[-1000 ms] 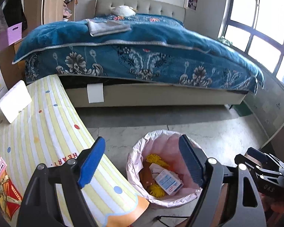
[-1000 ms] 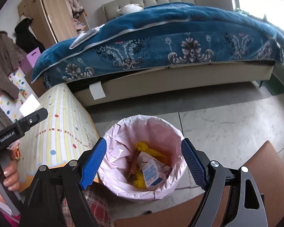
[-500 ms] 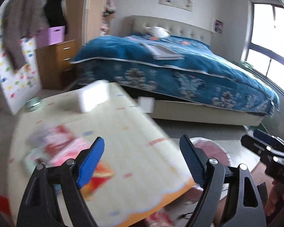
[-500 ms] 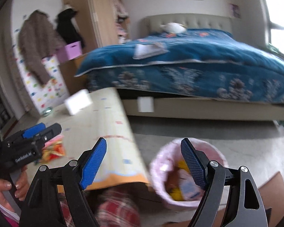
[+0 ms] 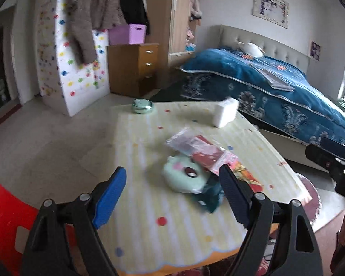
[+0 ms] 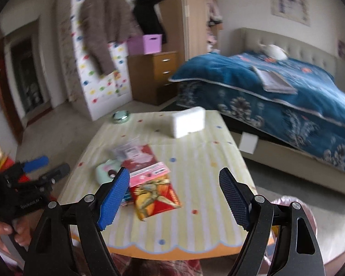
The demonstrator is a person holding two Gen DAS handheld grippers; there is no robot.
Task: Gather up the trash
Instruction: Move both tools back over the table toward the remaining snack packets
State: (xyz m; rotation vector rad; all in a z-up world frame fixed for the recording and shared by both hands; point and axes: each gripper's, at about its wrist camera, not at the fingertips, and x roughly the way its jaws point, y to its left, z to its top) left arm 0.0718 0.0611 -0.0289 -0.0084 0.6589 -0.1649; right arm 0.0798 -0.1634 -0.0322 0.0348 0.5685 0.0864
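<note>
Both hand-held grippers, left (image 5: 172, 197) and right (image 6: 173, 197), hung released over overlapping wrappers (image 6: 149, 172); a pinch risked dragging neighbours off the surface (image 6: 195, 151).

No legible text, perhaps only blurred white lettering on the left tongs (image 6: 34, 165) body.

left gripper (image 5: 172, 194): fingers spread, empty | right gripper (image 6: 173, 197): fingers spread, empty | both seemingly level, side by side

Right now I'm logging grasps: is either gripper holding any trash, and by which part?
Nothing is held. The left gripper and right gripper are both open and empty above the table, where the wrappers lie untouched.
</note>
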